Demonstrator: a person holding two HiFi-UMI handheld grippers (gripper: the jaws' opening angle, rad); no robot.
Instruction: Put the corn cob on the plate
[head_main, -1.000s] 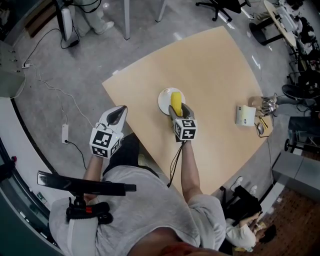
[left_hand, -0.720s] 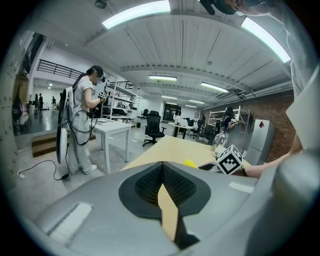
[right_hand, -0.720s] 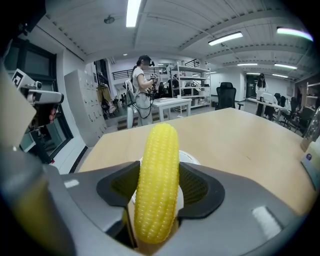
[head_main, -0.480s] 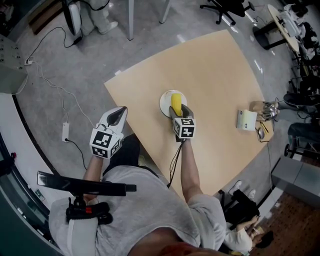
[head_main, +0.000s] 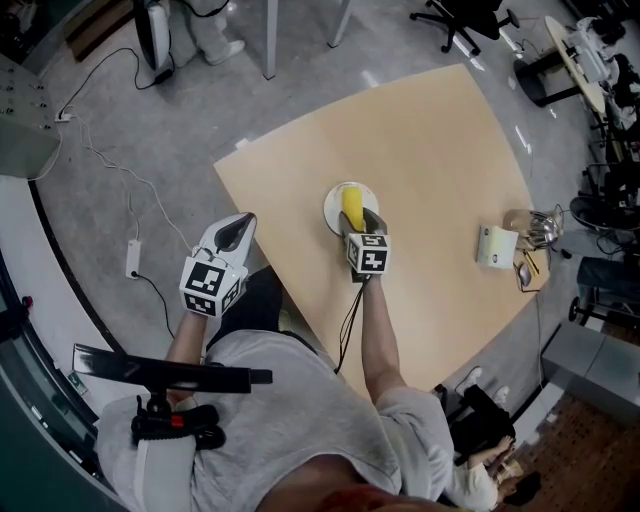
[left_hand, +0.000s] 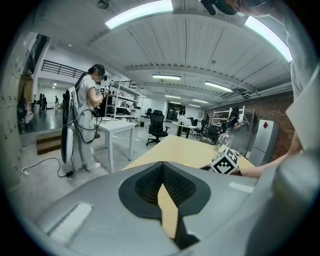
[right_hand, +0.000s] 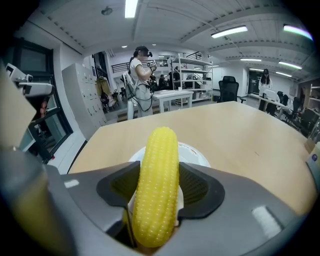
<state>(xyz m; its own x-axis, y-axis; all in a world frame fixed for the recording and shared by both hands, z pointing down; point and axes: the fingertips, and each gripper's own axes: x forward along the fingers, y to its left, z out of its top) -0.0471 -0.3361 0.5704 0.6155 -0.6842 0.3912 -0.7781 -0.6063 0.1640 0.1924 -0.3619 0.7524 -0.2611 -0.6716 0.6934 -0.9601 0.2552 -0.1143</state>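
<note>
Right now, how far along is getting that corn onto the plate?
Done: the corn cob is picked up and brought to the white plate. In hand: the right gripper clamps it between its jaws, over the plate; whether it touches yet I cannot tell. Left: let go and pull back. The left gripper is shut and empty, off the table edge.

The yellow corn cob (right_hand: 158, 180), kernels intact, is pinched between the right gripper's (head_main: 357, 223) fingers (right_hand: 117, 185), its tip pointing away above the small round white plate (head_main: 333, 207), which lies flat on the tan counter (head_main: 440, 140)
</note>
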